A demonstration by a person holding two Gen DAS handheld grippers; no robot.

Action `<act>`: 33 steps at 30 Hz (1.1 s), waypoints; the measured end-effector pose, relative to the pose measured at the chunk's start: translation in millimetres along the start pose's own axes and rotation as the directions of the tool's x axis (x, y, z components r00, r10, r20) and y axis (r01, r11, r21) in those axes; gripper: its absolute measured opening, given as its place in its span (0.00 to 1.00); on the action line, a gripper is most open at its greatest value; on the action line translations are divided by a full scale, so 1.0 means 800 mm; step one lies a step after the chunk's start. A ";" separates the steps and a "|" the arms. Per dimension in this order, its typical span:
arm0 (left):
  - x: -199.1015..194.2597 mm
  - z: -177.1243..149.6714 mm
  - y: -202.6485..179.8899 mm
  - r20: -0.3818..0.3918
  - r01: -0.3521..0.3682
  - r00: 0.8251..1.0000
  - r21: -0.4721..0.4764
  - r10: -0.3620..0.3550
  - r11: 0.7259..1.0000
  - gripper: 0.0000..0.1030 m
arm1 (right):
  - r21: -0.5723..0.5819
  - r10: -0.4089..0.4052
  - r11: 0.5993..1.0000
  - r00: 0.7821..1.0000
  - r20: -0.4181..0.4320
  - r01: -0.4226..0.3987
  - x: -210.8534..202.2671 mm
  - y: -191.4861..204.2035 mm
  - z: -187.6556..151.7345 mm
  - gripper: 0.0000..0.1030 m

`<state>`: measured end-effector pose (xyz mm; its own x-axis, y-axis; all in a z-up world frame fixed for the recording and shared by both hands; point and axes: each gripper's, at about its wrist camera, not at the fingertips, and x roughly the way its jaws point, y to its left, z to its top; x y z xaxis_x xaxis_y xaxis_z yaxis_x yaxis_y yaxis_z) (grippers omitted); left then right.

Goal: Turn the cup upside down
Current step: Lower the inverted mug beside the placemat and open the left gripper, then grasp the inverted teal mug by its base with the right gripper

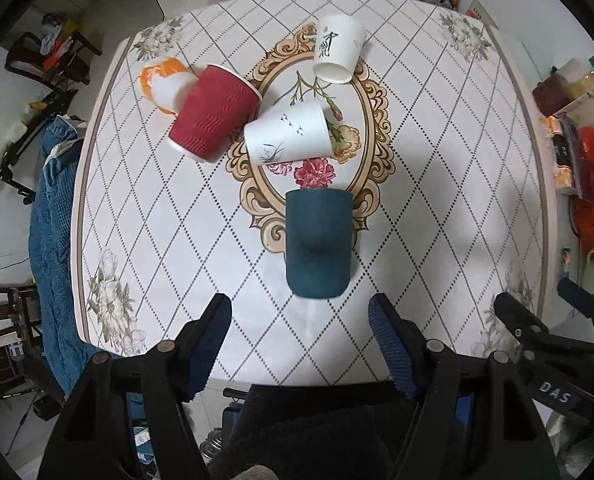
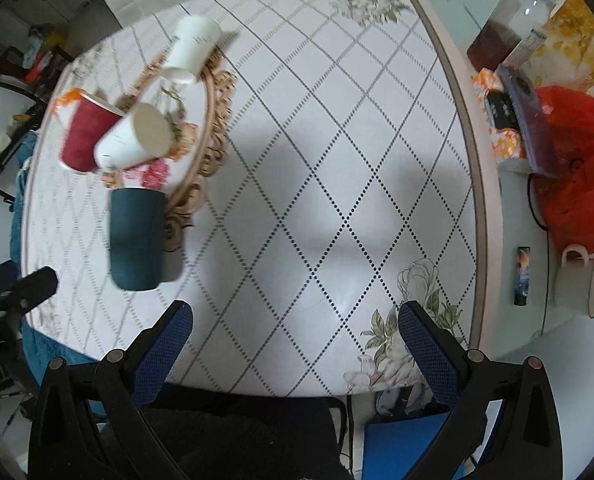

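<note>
Several cups stand on the patterned table (image 1: 177, 216). A dark teal mug (image 1: 318, 242) stands nearest, its handle facing me; it also shows in the right wrist view (image 2: 137, 236). Behind it are a white paper cup with birds (image 1: 289, 132), a red ribbed cup (image 1: 213, 114), a white cup with black writing (image 1: 339, 50) and an orange-and-white cup (image 1: 165, 82). My left gripper (image 1: 301, 344) is open and empty, just in front of the teal mug. My right gripper (image 2: 293, 344) is open and empty over the table's front right part, its tips showing in the left wrist view (image 1: 537, 308).
Right of the table is a counter with an orange plastic bag (image 2: 577, 160), a white enamel mug (image 2: 581, 284), packets and a jar (image 2: 493, 36). A blue cloth (image 1: 53, 216) hangs at the table's left edge. Chairs (image 1: 45, 56) stand at the far left.
</note>
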<state>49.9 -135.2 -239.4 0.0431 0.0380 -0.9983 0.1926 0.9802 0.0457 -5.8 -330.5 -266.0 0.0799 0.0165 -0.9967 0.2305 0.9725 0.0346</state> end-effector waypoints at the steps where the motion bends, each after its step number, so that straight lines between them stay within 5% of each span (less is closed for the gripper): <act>1: -0.006 -0.003 0.002 0.005 0.001 1.000 -0.002 -0.001 1.000 0.67 | -0.006 -0.003 1.000 1.000 0.013 0.003 -0.009 0.002 -0.003 1.00; 19: -0.072 -0.029 0.042 0.097 0.040 0.994 0.001 -0.040 0.999 0.68 | 0.006 0.052 0.999 0.989 0.140 -0.053 -0.135 0.035 -0.029 1.00; 22: -0.064 -0.025 0.059 0.100 0.032 0.995 -0.020 -0.029 0.999 0.92 | -0.019 0.047 0.999 0.990 0.136 -0.045 -0.131 0.049 -0.025 1.00; 26: -0.038 -0.018 0.097 0.087 0.011 0.996 -0.087 -0.003 0.996 0.92 | -0.131 0.002 0.991 0.993 0.119 0.014 -0.113 0.080 -0.014 1.00; 28: -0.022 -0.015 0.113 0.076 0.013 0.997 -0.120 -0.004 0.993 0.92 | -0.243 -0.049 0.967 0.992 0.120 0.077 -0.098 0.102 -0.008 1.00; 30: 0.001 -0.014 0.130 0.054 0.006 0.999 -0.156 0.003 0.988 0.92 | -0.411 -0.103 0.900 0.986 0.128 0.147 -0.077 0.132 0.000 1.00; 33: 0.036 -0.012 0.149 0.021 0.000 1.000 -0.202 0.005 0.979 0.92 | -0.628 -0.187 0.739 0.969 0.159 0.246 -0.045 0.173 0.002 1.00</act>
<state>64.4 -15.1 -263.0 0.0646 0.0386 -0.9972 -0.0094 0.9992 0.0381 24.9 -197.3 -224.9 0.1888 -0.2029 -0.9608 -0.4191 0.8682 -0.2657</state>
